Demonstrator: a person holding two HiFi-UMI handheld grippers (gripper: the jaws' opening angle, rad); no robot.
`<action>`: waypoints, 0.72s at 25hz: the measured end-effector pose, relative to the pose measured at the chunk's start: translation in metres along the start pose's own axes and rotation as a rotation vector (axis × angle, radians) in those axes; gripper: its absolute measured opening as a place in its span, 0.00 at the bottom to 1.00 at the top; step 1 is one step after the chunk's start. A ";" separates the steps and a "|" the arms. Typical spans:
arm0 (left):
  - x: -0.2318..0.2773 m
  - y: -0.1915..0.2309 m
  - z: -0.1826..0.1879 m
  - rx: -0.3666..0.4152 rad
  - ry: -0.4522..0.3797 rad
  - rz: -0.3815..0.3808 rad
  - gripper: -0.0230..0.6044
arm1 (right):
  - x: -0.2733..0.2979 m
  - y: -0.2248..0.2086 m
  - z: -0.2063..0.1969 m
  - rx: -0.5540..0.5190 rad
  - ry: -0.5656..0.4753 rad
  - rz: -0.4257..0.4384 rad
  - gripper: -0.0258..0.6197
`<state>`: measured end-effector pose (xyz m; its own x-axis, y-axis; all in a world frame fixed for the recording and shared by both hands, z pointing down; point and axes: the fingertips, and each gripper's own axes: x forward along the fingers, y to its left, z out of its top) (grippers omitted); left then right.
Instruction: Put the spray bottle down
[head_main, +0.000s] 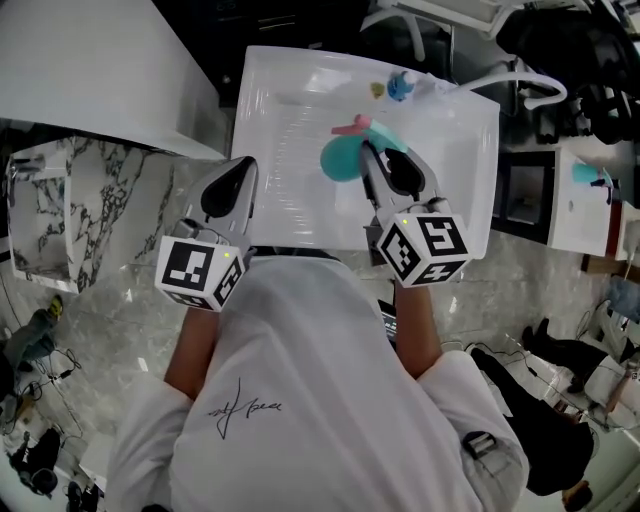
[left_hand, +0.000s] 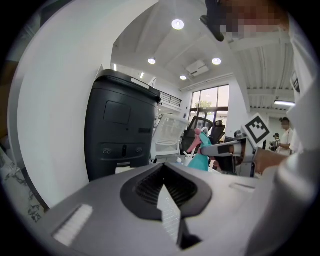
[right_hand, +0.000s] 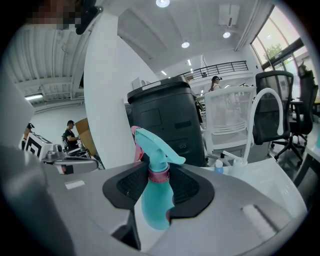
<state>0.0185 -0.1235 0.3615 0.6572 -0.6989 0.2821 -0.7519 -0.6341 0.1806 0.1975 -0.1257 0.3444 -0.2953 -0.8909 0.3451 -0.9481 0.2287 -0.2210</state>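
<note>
Bright ceiling lights (left_hand: 177, 24); fisheye edges dark, blurred.

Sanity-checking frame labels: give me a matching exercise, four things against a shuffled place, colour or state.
Things:
1. spray bottle
2. left gripper
3. right gripper
4. blue-capped bottle

Descriptions:
A. standing at the far edge of the table
B. jaws together, nothing between them
C. teal body, pink trigger
D. closed on the spray bottle

Pairs: 1-C, 2-B, 3-D, 4-A
</note>
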 end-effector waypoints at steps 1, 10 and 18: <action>0.000 0.001 -0.001 -0.002 0.001 0.001 0.11 | 0.002 0.000 0.000 0.000 0.001 0.001 0.23; -0.002 0.014 -0.003 -0.011 0.015 0.012 0.11 | 0.022 0.006 0.000 -0.001 0.016 0.011 0.23; -0.002 0.025 -0.008 -0.027 0.030 0.020 0.11 | 0.040 0.009 0.000 0.004 0.028 0.019 0.23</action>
<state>-0.0022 -0.1353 0.3731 0.6404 -0.7010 0.3140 -0.7663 -0.6107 0.1995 0.1774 -0.1587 0.3565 -0.3163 -0.8753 0.3659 -0.9419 0.2437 -0.2312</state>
